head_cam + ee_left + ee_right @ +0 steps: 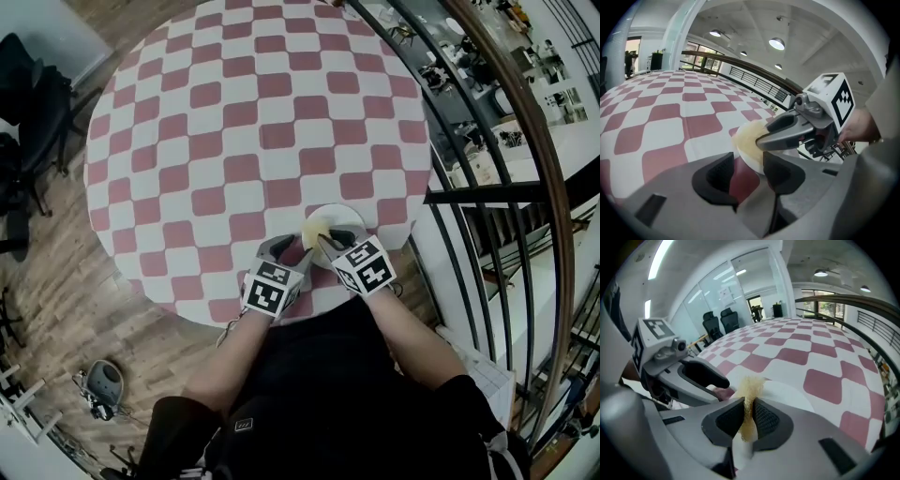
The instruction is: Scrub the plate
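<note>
A round table [234, 112] in a red-and-white checked cloth fills the upper half of the head view. The white plate [352, 216] sits near the table's lower right edge. The left gripper [747, 168] is at the plate's rim, jaws wide apart and empty. The right gripper [749, 416] has its jaws clamped on a yellow scrub pad [750, 385] over the plate.

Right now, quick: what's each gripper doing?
Left gripper: jaws open, gripping nothing.
Right gripper: jaws shut on the yellow fibrous scrub sponge.
</note>
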`<state>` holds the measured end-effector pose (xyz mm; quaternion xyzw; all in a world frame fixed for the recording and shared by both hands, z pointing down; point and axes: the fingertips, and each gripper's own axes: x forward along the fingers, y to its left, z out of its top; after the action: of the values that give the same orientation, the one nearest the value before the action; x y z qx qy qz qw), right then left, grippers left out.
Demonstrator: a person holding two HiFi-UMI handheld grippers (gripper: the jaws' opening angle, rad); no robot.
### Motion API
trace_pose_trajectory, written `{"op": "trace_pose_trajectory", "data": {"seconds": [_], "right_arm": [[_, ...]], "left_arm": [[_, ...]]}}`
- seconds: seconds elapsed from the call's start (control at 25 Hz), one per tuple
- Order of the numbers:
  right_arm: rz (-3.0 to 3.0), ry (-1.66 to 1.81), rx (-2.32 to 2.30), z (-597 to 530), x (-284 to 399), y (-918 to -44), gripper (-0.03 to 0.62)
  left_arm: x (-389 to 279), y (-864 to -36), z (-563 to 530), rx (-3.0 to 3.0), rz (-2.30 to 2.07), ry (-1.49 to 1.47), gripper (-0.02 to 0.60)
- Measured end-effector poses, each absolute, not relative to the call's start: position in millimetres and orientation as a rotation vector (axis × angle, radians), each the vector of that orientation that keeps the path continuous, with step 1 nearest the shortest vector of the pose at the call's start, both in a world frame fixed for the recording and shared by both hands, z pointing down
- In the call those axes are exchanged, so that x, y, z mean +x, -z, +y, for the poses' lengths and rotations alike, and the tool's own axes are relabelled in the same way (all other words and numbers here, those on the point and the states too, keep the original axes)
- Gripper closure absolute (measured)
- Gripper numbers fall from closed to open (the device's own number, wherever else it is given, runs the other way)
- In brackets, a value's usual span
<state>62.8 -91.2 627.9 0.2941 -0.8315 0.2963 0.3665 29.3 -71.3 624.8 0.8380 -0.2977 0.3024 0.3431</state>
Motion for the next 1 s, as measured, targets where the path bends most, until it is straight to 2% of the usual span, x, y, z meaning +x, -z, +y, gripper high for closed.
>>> {"op": "trace_pose_trajectory", "data": {"seconds": [0.28, 1.0], "right_arm": [[-2.038, -0.547, 0.600, -96, 61, -639, 0.540], [-2.068, -0.806, 0.711, -104, 75, -640, 0.539]], "left_arm": [[46, -636, -64, 2.198, -0.735, -0.846, 0.393], [43, -644, -65, 2.203, -0.756, -0.934, 0.396]]}}
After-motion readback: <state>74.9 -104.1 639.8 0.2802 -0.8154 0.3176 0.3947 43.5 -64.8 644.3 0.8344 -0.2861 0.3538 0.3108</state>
